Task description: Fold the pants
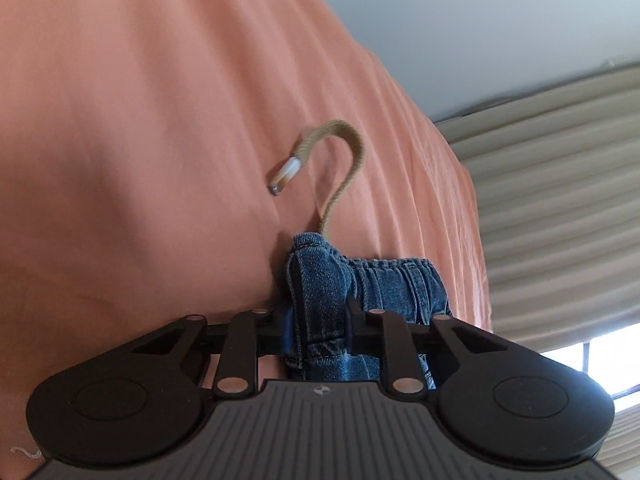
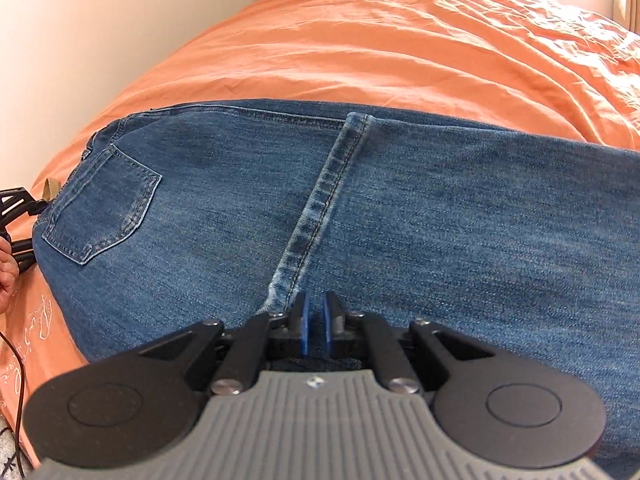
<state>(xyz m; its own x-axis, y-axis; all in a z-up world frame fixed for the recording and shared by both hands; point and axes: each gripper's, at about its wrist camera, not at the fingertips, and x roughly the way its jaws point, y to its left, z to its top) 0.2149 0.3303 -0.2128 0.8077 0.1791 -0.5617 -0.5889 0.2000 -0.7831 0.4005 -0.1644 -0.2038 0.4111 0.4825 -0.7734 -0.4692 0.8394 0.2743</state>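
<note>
Blue denim pants (image 2: 360, 216) lie flat across an orange bedsheet (image 2: 360, 48), back pocket (image 2: 106, 204) at the left and a leg hem (image 2: 320, 208) folded over the middle. My right gripper (image 2: 316, 320) sits low over the denim beside that hem; its blue pads are nearly together with denim between them. My left gripper (image 1: 318, 332) is shut on the bunched waistband (image 1: 360, 288). A tan drawstring (image 1: 344, 160) with a pale tip curls up from it. The left gripper also shows at the left edge of the right wrist view (image 2: 16, 208).
A white wall (image 2: 100, 20) runs along the bed's far left side. Beige curtains (image 1: 560, 200) and a bright window (image 1: 600, 360) stand beyond the bed. A thin cable (image 2: 16, 392) hangs at the bed's near left edge.
</note>
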